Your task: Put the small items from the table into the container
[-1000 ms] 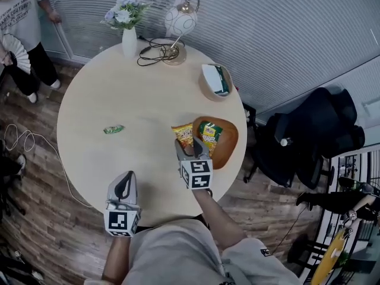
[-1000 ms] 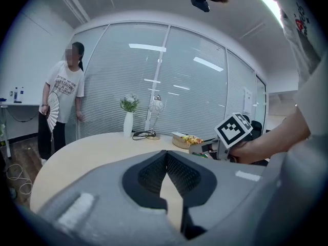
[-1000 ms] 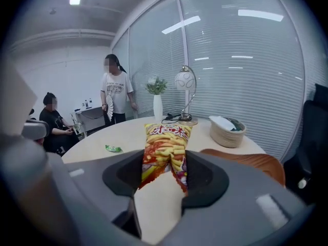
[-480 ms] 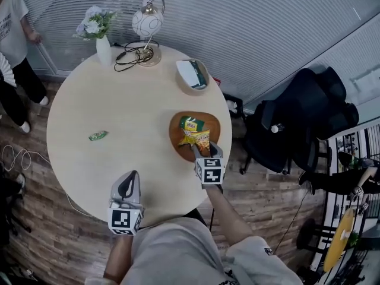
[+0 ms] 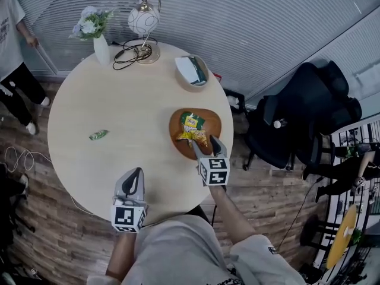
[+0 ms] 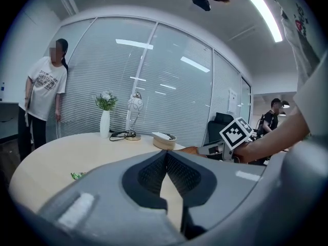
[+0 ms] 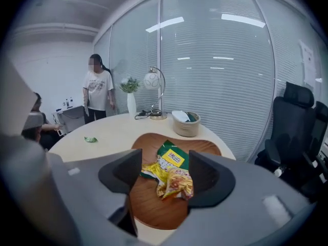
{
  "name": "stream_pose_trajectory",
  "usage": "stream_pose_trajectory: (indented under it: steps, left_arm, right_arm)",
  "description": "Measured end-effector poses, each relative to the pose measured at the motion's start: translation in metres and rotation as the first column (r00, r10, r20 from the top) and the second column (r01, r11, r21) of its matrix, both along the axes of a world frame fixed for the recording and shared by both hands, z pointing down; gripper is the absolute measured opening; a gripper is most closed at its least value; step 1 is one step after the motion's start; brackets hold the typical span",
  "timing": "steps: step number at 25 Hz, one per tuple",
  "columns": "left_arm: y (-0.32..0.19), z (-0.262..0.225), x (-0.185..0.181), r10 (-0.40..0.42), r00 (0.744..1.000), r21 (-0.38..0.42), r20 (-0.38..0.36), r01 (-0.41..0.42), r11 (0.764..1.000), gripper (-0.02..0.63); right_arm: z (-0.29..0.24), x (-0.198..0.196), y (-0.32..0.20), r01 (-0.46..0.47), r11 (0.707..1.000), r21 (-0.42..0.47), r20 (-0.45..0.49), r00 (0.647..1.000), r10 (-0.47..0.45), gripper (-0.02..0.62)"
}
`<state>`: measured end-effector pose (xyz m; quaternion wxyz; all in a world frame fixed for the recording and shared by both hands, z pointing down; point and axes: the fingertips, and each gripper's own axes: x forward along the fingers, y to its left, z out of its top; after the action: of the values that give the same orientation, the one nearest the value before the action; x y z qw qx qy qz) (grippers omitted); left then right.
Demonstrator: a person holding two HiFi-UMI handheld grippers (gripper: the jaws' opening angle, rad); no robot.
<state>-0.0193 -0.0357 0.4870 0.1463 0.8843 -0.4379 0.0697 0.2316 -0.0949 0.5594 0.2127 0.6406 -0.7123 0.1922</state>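
Packets (image 5: 194, 129) in tray (image 5: 214, 122), wrapper (image 5: 98, 135) well left

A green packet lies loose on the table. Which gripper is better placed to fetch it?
Left, probably. The left gripper, shut and empty, is nearer the green packet; the right gripper, jaws opening around a yellow packet, is over the wooden tray.

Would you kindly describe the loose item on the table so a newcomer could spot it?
On the round table, look across from the wooden tray. A small green wrapper lies alone on the tabletop, unlike the packets in the tray.
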Motion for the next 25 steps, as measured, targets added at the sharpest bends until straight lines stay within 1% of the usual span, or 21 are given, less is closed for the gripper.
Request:
stream_pose_trajectory:
  steps: [1,3,6,8,9,12,14,17,22,25]
  left_arm:
    - [-0.001,0.001,0.000,-0.002,1.000,-0.001,0.001,0.002,1.000,-0.005]
    - [-0.003,0.003,-0.001,-0.009,1.000,-0.002,0.005,0.009,1.000,-0.005]
    - [-0.004,0.004,-0.007,-0.032,0.999,-0.001,0.016,0.032,0.999,-0.005]
    - [-0.007,0.004,-0.012,-0.049,0.999,0.001,0.021,0.049,0.999,-0.005]
    - [-0.009,0.005,-0.016,-0.057,0.998,0.003,0.023,0.057,0.998,-0.005]
    - [-0.010,0.007,-0.028,-0.080,0.996,0.010,0.031,0.080,0.997,-0.005]
    - [-0.009,0.006,-0.039,-0.098,0.995,0.015,0.035,0.097,0.995,-0.005]
    - [-0.006,0.008,-0.057,-0.132,0.990,0.011,0.054,0.132,0.991,-0.006]
    - [-0.004,0.015,-0.083,-0.199,0.979,-0.002,0.052,0.200,0.980,-0.008]
    - [-0.001,0.022,-0.095,-0.220,0.974,-0.016,0.057,0.221,0.975,-0.009]
  right_arm:
    - [-0.012,-0.008,0.000,0.019,0.999,0.036,0.022,1.000,-0.019,0.277]
    - [-0.040,-0.030,0.000,0.075,0.989,0.127,0.080,0.993,-0.085,0.186]
    - [-0.075,-0.073,0.003,0.163,0.956,0.243,0.146,0.968,-0.202,0.102]
    - [-0.096,-0.099,0.004,0.191,0.935,0.299,0.169,0.954,-0.249,0.042]
    - [-0.105,-0.113,0.004,0.205,0.924,0.322,0.178,0.946,-0.272,0.002]
    - [-0.120,-0.159,0.009,0.283,0.890,0.358,0.171,0.917,-0.360,0.002]
    - [-0.119,-0.190,0.015,0.345,0.870,0.351,0.156,0.895,-0.418,0.002]
    - [-0.108,-0.229,0.026,0.408,0.852,0.328,0.180,0.858,-0.481,0.002]
    - [-0.083,-0.270,0.041,0.498,0.825,0.267,0.216,0.804,-0.555,0.002]
    - [-0.070,-0.286,0.048,0.541,0.810,0.227,0.221,0.781,-0.584,0.002]
